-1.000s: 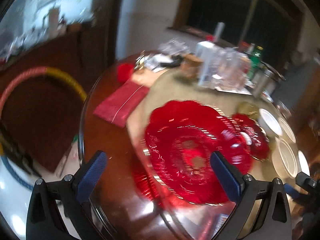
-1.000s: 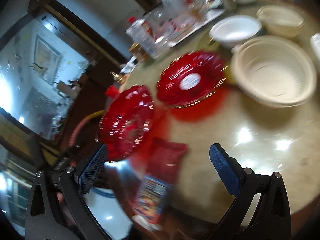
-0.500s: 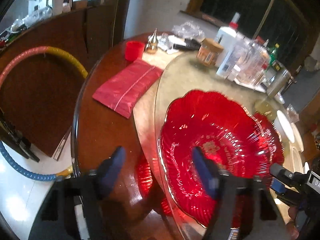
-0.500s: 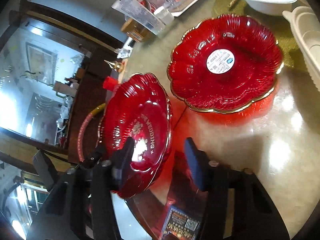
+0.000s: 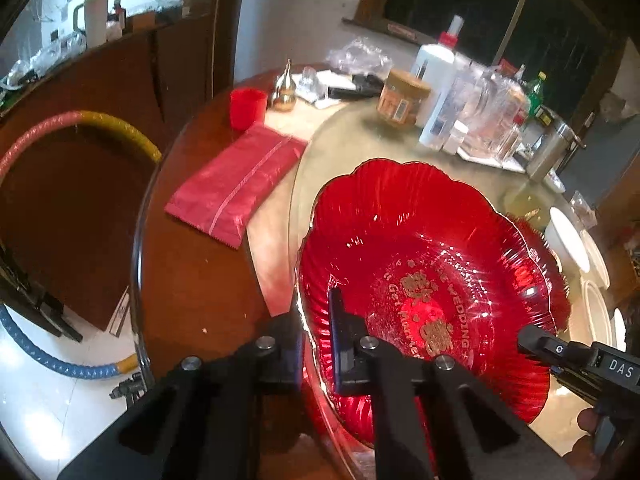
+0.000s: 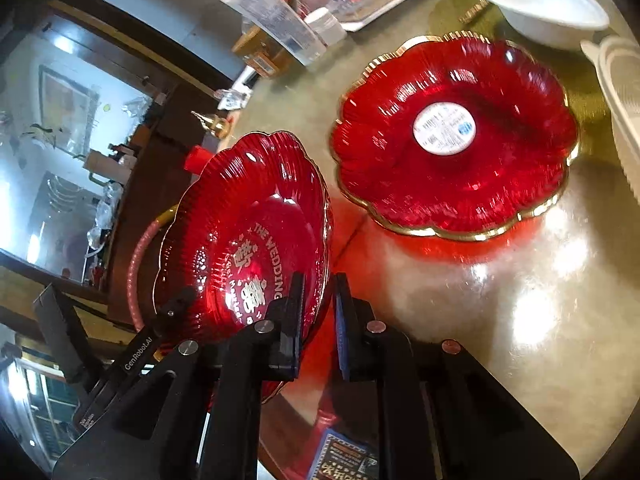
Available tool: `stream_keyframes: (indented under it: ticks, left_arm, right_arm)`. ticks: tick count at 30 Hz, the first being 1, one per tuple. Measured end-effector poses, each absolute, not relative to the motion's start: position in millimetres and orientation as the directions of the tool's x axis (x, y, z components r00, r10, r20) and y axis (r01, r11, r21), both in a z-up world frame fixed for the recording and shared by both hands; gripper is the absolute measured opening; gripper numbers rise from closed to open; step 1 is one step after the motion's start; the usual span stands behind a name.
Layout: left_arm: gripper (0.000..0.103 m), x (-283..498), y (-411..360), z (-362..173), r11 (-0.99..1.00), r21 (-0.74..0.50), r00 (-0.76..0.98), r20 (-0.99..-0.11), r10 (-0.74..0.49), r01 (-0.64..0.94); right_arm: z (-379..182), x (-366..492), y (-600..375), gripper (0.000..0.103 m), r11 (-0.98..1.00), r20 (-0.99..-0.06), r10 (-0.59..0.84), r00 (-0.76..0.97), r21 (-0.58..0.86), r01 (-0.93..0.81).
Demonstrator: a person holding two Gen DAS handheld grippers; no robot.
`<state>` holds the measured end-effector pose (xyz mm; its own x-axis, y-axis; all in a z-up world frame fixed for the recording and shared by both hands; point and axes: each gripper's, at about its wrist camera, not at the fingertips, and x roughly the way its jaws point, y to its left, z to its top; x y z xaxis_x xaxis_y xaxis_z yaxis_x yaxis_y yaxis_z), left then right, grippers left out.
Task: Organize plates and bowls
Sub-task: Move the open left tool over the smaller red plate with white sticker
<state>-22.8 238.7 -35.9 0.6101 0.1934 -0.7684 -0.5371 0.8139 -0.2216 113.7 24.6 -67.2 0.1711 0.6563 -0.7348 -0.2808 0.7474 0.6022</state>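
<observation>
A dark wooden cabinet [image 5: 120, 80] stands against a pale wall [image 5: 296, 12] beside a dark window [image 5: 480, 4] (black panes), above glossy white floor [image 5: 36, 396].

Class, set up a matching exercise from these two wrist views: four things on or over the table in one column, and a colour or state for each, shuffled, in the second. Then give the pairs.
Things
1. wedding plate
2. sticker plate
3. bowl
4. pouch

Descriptions
A. white, resting on the table
B. red, gripped at its rim by both grippers
C. flat on the brown wood
D. red, gold rim, white label at its centre

The left gripper and right gripper both clamp the wedding plate's rim.

Pairs: 1-B, 2-D, 3-A, 4-C
</observation>
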Motion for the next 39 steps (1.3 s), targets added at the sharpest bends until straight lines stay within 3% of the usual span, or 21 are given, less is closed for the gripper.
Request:
stream_keyframes:
  ticks: [10,16,19,21,22,25,26,32,39]
  left_arm:
    - [0.009,-21.1,245.3,-49.0,0.81,-0.213,0.587,-0.788,0.189,-0.546]
    - [0.016,-18.5,247.7,-60.0,0.806,-0.198,0.562,-0.805,0.192,-0.558]
    - [0.045,-22.7,251.9,-60.4,0.796,-0.208,0.559,-0.807,0.187,-0.568]
    - [0.077,-29.6,257.4,-55.8,0.783,-0.22,0.578,-0.789,0.208,-0.582]
    - [0.08,-35.0,261.3,-52.4,0.767,-0.222,0.581,-0.781,0.229,-0.602]
    - [0.081,-48.2,270.5,-39.4,0.736,-0.23,0.593,-0.756,0.277,-0.637]
    - [0.081,-51.5,271.9,-33.7,0.734,-0.228,0.6,-0.745,0.292,-0.64]
    - [0.084,-43.6,256.1,18.8,0.805,-0.235,0.694,-0.666,0.275,-0.544]
    - [0.085,33.5,200.3,61.4,0.921,-0.233,0.732,-0.676,0.078,-0.313]
  right_arm:
    - [-68.6,115.6,34.3,0.014,0.745,-0.738,0.656,0.158,0.598,-0.295]
    - [-76.5,119.8,34.5,0.019,0.705,-0.707,0.699,0.106,0.656,-0.269]
    - [-78.3,119.3,30.7,0.019,0.695,-0.697,0.71,0.096,0.673,-0.251]
    - [-76.2,117.3,22.1,0.019,0.688,-0.686,0.72,0.105,0.686,-0.239]
    - [-74.2,115.7,16.1,0.024,0.68,-0.674,0.73,0.115,0.696,-0.231]
    - [-67.0,109.9,-6.3,0.055,0.65,-0.633,0.76,0.151,0.73,-0.212]
    - [-65.5,106.9,-11.9,0.058,0.642,-0.621,0.767,0.162,0.738,-0.209]
    - [-54.7,103.8,-66.0,0.058,0.619,-0.567,0.769,0.296,0.775,-0.126]
    - [-69.9,122.2,-98.9,0.058,0.609,-0.572,0.731,0.372,0.793,0.022]
